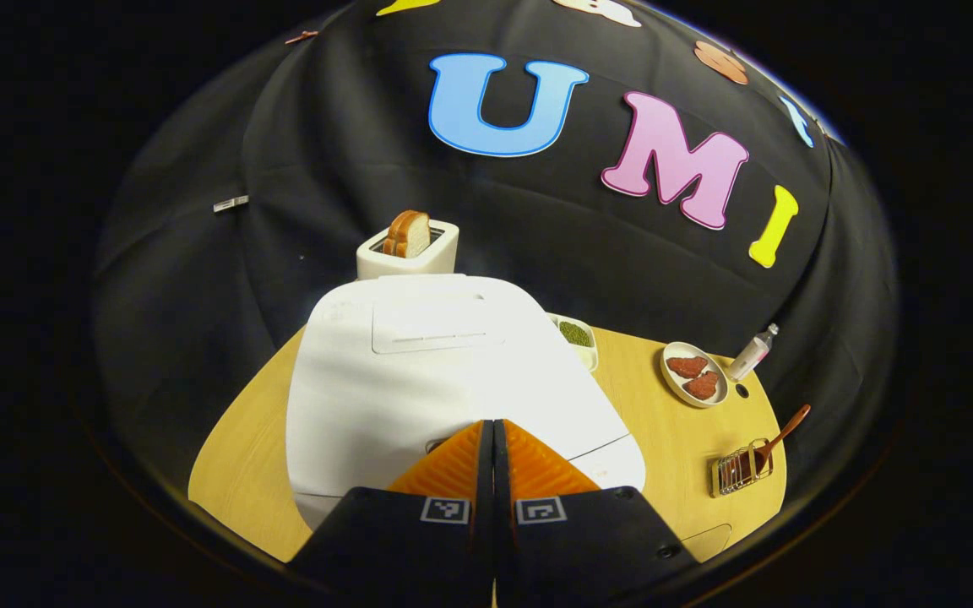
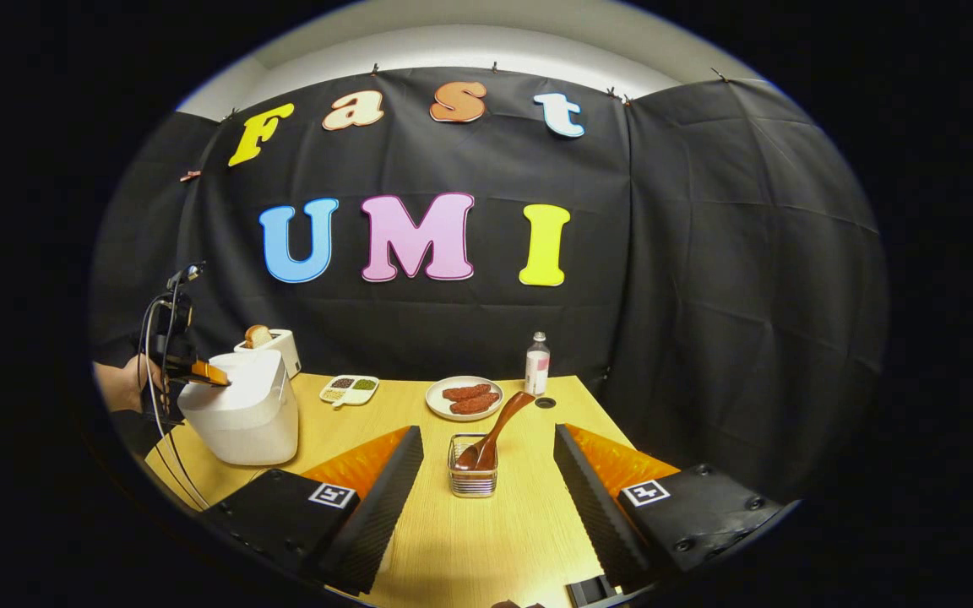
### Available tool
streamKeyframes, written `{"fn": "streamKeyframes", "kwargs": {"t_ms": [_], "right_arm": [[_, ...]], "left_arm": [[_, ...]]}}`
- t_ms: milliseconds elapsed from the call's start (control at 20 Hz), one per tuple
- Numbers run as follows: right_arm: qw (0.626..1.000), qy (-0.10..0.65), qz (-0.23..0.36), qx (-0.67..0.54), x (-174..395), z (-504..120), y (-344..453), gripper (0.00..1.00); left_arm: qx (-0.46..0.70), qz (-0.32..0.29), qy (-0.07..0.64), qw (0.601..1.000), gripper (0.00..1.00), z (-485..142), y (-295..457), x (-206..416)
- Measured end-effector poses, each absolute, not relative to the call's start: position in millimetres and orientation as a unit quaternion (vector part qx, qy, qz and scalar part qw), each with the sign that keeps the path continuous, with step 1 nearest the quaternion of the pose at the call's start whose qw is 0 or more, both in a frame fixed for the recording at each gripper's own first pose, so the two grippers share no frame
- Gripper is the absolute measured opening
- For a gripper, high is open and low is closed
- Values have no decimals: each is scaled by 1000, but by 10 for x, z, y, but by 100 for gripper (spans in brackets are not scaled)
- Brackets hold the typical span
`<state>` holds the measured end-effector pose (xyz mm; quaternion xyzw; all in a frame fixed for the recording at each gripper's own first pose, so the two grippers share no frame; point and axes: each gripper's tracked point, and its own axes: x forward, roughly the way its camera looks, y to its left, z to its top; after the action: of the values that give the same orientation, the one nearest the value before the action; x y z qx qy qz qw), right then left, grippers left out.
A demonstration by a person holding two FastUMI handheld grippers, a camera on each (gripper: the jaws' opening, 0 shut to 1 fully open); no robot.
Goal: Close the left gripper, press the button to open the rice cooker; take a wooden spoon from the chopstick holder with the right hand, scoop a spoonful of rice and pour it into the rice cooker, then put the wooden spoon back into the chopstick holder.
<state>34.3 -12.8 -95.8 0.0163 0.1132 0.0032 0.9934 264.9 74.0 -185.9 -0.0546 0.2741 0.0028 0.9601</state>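
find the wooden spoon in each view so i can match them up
Left gripper view: wooden spoon at the far right table edge, leaning out of the chopstick holder.
Right gripper view: the spoon at centre, between this gripper's open fingers.
Shared landmark: the plate of meat behind it.

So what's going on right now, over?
Left gripper shut, fingers on the cooker, lid down. Right gripper open, facing the spoon in its holder. Nothing in between.
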Motion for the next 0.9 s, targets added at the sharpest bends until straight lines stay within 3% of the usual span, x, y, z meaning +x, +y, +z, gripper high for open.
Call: {"fn": "streamKeyframes", "kwargs": {"t_ms": [300,650,900], "right_arm": [[995,101,-11,23,336,-846,-214,98],[997,75,-19,18,281,-588,-185,98],[997,58,-38,17,139,-434,-137,98]], "left_arm": [[-15,4,110,994,6,-713,742,2529],[-39,-8,19,999,6,136,829,1945],[-40,-20,-8,999,7,269,907,1255]]}}
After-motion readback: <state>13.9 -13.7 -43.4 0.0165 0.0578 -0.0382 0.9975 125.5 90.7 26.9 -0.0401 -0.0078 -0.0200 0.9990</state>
